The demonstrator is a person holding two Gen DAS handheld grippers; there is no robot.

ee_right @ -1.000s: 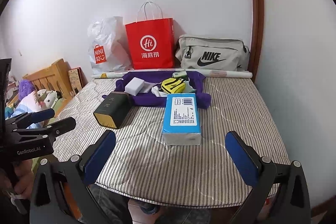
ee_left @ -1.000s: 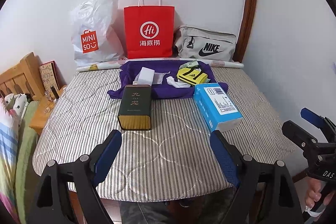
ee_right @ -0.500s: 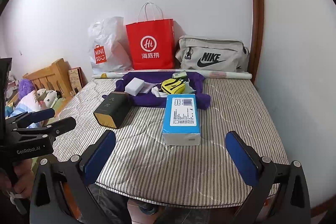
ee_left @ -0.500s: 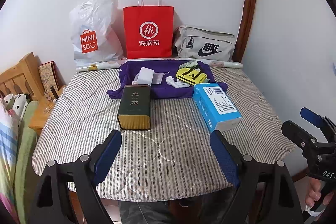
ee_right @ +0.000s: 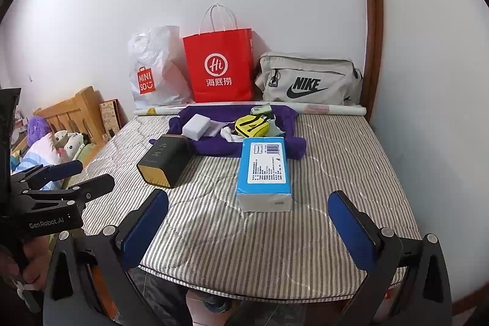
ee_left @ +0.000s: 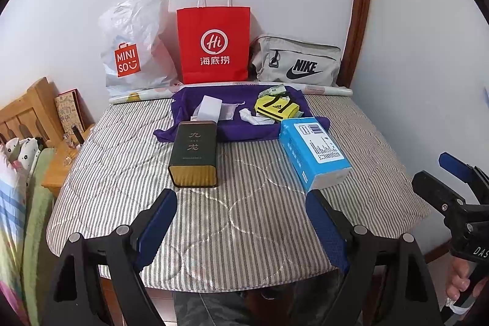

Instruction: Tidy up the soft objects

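A purple cloth (ee_left: 244,127) (ee_right: 220,145) lies at the back of the striped table (ee_left: 244,219) (ee_right: 275,249). On it rest a white block (ee_left: 209,107) (ee_right: 197,126), a yellow-black pouch (ee_left: 276,109) (ee_right: 252,126) and white crumpled bits (ee_left: 253,116). A dark green tin (ee_left: 194,153) (ee_right: 165,161) and a blue tissue pack (ee_left: 313,152) (ee_right: 264,170) lie in front. My left gripper (ee_left: 241,225) is open and empty over the near edge. My right gripper (ee_right: 247,222) is open and empty, just short of the tissue pack.
A Miniso plastic bag (ee_left: 134,51), a red paper bag (ee_left: 214,45) and a grey Nike bag (ee_left: 296,63) stand against the back wall, with a paper roll (ee_left: 327,90) before them. A wooden bed headboard (ee_left: 21,112) and bedding lie left. A wall stands right.
Both grippers have drifted very slightly; the view is almost the same. Nothing on the table has moved.
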